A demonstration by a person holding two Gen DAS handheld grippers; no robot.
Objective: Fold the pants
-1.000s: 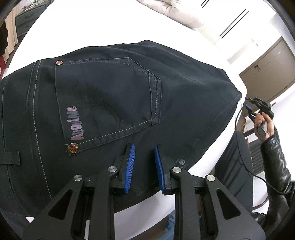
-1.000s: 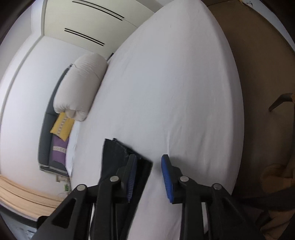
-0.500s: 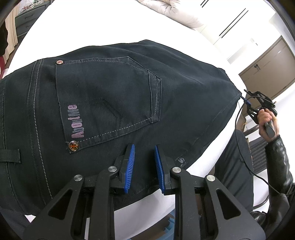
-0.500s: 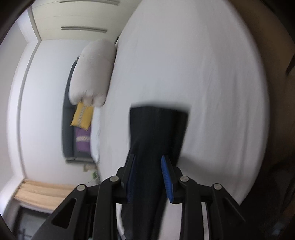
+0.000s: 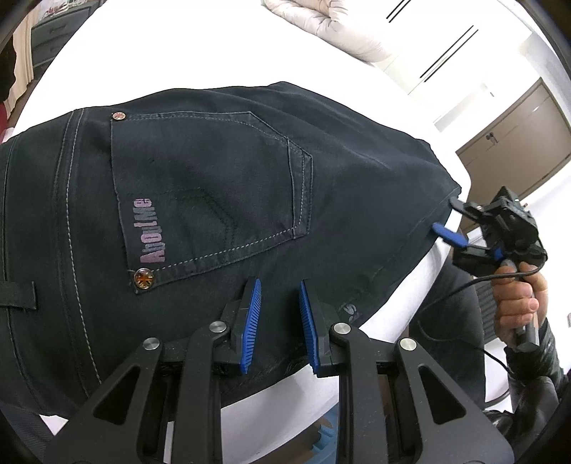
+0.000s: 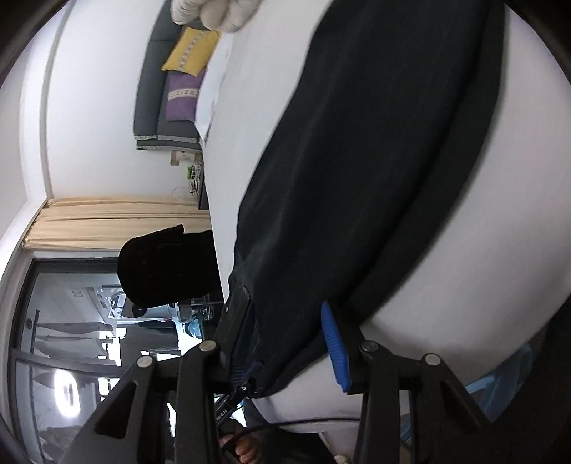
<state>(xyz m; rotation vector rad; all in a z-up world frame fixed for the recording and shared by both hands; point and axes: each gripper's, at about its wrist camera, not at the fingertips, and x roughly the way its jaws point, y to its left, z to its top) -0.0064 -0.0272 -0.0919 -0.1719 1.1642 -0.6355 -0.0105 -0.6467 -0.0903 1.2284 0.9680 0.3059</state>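
Dark navy pants point(image 5: 221, 200) lie flat on a white bed point(image 5: 185, 53), back pocket up with pink lettering and copper rivets. My left gripper point(image 5: 279, 285) is open just above the seat of the pants near the bed's front edge. My right gripper point(image 5: 446, 221) shows at the right in the left wrist view, its blue fingers open at the edge of the pants. In the right wrist view my right gripper point(image 6: 285, 321) is open with the dark fabric point(image 6: 357, 160) lying between the jaws; the left finger is partly hidden behind the cloth.
A rolled white duvet point(image 5: 332, 25) lies at the far end of the bed. Brown cabinet doors point(image 5: 517, 132) stand at the right. A grey sofa with yellow and purple cushions point(image 6: 182, 82), curtains point(image 6: 117, 221) and a dark window point(image 6: 89, 339) are on the left.
My right gripper has swung from pointing over the bare bed to the edge of the pants, with fabric now between its jaws. My left gripper has hardly moved.
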